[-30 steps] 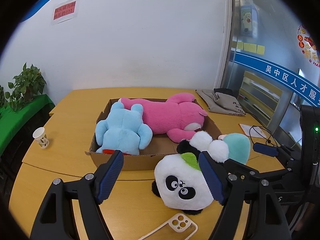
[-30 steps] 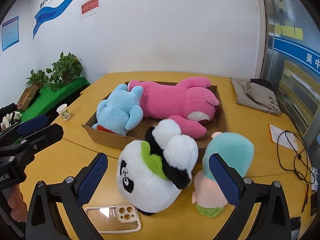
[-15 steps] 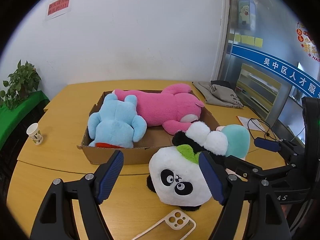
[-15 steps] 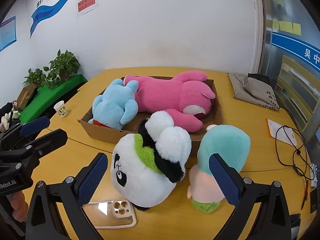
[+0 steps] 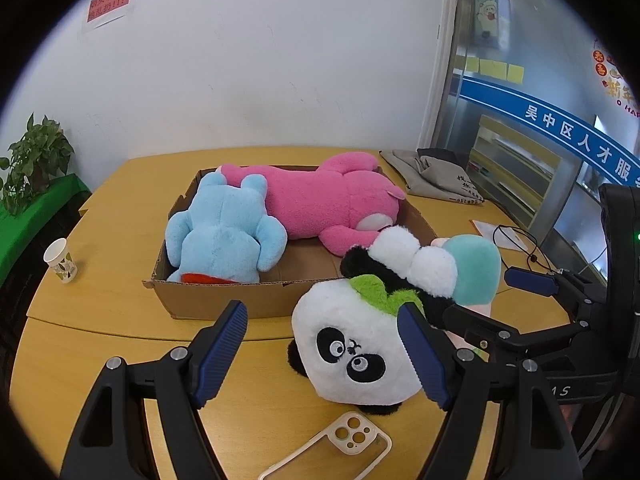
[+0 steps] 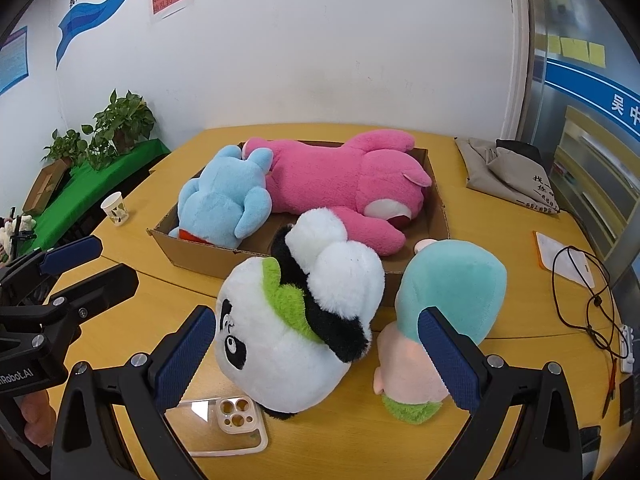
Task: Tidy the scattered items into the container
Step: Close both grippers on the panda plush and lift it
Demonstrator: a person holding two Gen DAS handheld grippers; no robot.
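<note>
**Two plush toys remain outside box; both grippers empty**

The shallow brown cardboard box (image 6: 438,204) on the yellow wooden table (image 5: 100,320) holds a long pink plush bear (image 6: 344,176) and a pale blue plush animal (image 6: 224,200). Just before its near wall lie a white-and-black plush panda (image 6: 288,328) and, touching its right, a teal-hooded plush doll (image 6: 448,292). The right gripper (image 6: 316,352) stands open, straddling the panda, pads apart from it; it is nearer. The left gripper (image 5: 320,344) is open, the panda offset right. A clear phone case (image 6: 224,424) lies nearest.
</note>
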